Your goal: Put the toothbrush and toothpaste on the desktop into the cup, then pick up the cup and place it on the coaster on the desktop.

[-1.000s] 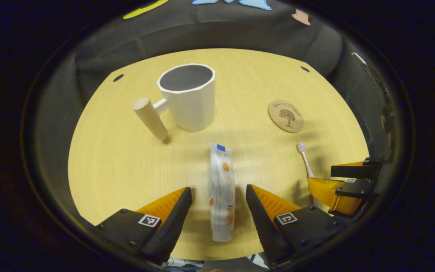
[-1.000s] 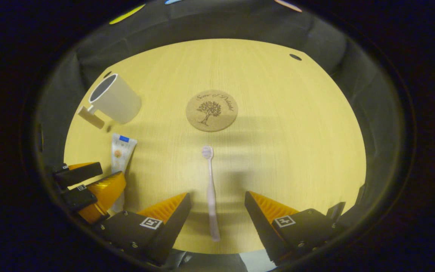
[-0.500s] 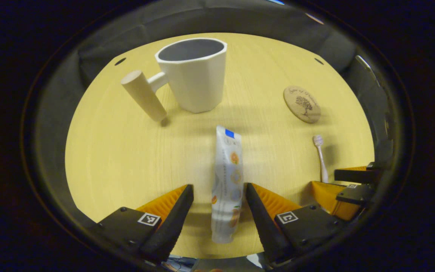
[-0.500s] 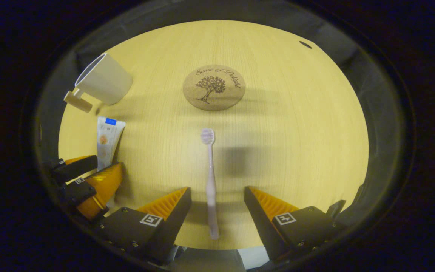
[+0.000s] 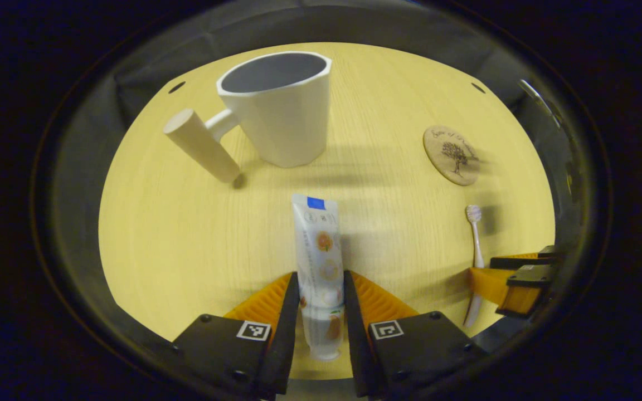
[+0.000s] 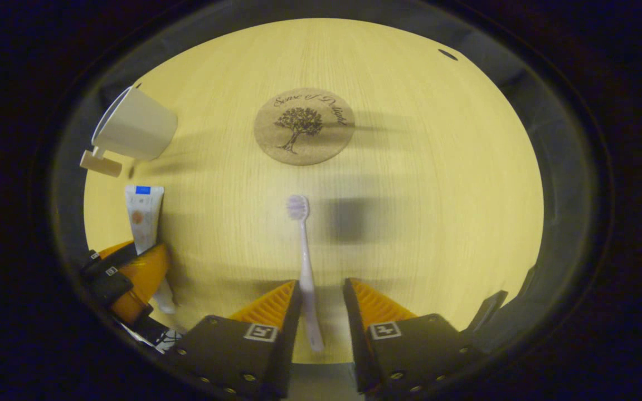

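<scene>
**Both tools closing on toothpaste and toothbrush**

The left tool (image 5: 318,312) pinches the white printed toothpaste tube (image 5: 317,262) near its lower end, both fingers against its sides. The right tool (image 6: 321,314) stands narrow around the pale lilac toothbrush (image 6: 305,273); the left finger touches the handle, and a gap remains on the right. In the left gripper view, the white faceted cup with a wooden peg handle (image 5: 279,108) stands at 12 o'clock on the light wood surface (image 5: 176,234), and the round cork coaster (image 5: 452,155) lies at 2 o'clock.
</scene>
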The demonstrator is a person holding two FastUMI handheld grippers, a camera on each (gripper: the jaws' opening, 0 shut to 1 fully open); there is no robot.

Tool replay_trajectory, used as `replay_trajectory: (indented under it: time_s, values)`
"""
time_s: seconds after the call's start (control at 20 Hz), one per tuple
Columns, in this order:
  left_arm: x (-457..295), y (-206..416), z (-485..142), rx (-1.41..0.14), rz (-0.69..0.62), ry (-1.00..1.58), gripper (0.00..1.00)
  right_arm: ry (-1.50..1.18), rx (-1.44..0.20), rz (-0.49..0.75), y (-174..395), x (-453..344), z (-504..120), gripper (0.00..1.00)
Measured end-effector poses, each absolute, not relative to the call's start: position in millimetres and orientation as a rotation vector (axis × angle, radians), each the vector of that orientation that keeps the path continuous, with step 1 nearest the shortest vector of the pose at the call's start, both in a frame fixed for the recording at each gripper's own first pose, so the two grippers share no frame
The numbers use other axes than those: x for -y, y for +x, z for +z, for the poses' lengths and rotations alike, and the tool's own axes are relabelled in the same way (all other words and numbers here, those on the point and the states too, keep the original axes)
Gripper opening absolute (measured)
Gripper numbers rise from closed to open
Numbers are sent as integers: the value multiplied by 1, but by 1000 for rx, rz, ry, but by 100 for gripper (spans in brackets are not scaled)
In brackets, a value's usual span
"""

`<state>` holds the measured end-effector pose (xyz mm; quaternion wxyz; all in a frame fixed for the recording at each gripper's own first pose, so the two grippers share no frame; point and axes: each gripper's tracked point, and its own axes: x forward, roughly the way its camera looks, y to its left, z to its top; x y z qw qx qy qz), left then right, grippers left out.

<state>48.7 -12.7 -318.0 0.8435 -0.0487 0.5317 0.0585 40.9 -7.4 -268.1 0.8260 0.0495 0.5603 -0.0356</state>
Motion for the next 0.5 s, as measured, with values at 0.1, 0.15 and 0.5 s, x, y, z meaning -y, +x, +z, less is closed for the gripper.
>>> replay_trajectory:
  time_s: [0.1,0.15,0.5]
  values:
    - [13,49,-317,-1141,130,-120,45,130,-1191,-64,40,8,-269,8]
    - [12,50,-315,-1140,136,-113,42,124,-1196,-49,40,9,-270,8]
    - [17,47,-311,-1147,111,-172,14,110,-1177,-45,42,8,-271,8]
